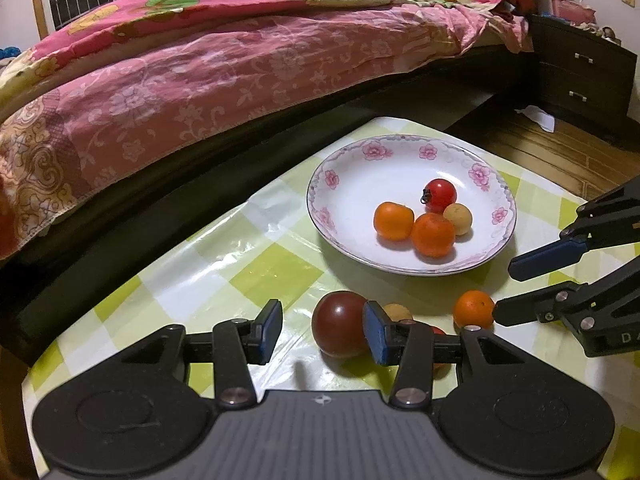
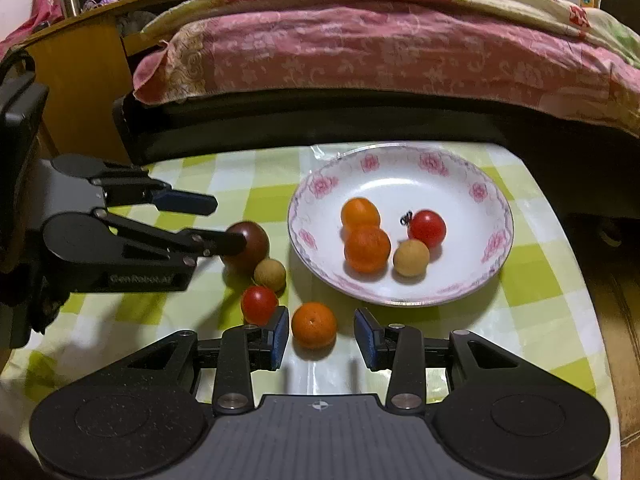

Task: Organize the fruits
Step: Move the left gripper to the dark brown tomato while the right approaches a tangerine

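A white floral plate (image 1: pixel 404 152) (image 2: pixel 460 164) holds two oranges (image 1: pixel 394 221) (image 2: pixel 367 248), a red tomato (image 1: pixel 440 195) (image 2: pixel 427 228) and a tan longan (image 1: pixel 458 219) (image 2: pixel 411 258). On the checked cloth lie a dark plum (image 1: pixel 340 324) (image 2: pixel 250 246), a tan longan (image 2: pixel 270 275), a small red tomato (image 2: pixel 259 304) and an orange (image 1: pixel 474 309) (image 2: pixel 314 325). My left gripper (image 1: pixel 322 330) (image 2: pixel 222 222) is open, the plum partly between its fingers. My right gripper (image 2: pixel 321 336) (image 1: pixel 506 290) is open around the loose orange.
A bed with a pink floral quilt (image 1: pixel 240 64) (image 2: pixel 380 40) runs along the far side of the table. A dark nightstand (image 1: pixel 584 76) stands at the right, over wooden floor. A wooden cabinet (image 2: pixel 80 80) stands at the left. The table edge lies just behind the plate.
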`<state>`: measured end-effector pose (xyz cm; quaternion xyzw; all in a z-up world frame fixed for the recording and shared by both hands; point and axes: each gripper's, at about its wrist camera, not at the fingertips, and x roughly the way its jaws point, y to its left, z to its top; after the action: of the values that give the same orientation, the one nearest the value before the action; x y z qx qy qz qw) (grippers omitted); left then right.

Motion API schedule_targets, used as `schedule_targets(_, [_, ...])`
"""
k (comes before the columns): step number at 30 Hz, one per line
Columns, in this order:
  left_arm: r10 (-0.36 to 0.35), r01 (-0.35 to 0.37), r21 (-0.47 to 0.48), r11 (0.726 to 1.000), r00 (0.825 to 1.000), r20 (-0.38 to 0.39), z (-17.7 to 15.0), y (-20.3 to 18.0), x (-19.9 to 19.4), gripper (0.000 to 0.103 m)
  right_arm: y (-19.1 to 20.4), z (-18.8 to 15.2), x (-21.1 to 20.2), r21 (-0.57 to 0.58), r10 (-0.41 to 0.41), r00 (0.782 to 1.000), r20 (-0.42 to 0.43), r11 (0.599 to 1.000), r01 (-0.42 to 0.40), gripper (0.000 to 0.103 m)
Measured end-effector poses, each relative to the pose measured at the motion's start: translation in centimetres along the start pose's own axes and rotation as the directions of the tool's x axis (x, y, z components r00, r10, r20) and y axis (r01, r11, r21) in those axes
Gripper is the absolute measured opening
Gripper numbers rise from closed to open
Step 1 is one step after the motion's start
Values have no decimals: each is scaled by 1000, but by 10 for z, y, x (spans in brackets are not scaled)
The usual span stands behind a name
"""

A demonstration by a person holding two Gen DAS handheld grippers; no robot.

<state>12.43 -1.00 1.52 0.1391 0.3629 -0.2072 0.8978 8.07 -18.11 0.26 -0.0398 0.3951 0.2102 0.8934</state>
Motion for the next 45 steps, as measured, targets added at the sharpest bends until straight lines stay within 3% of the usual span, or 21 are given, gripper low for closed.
schedule_targets(14, [-54,57,46,997,997,-63,-16,-5,-4,55,-2,-3,3,3,8,1000,-20,1000,-8,35])
schedule_targets(23, [-72,77,49,996,994,-87,-14,-9,17,54,0,-1,10,-9,12,1000,-29,1000,-13,35])
schedule_targets(45, [-91,91,-6,996,993,-75,-18,-6,17,47,4,2,31,-27,60,996,-62,998,-62,34])
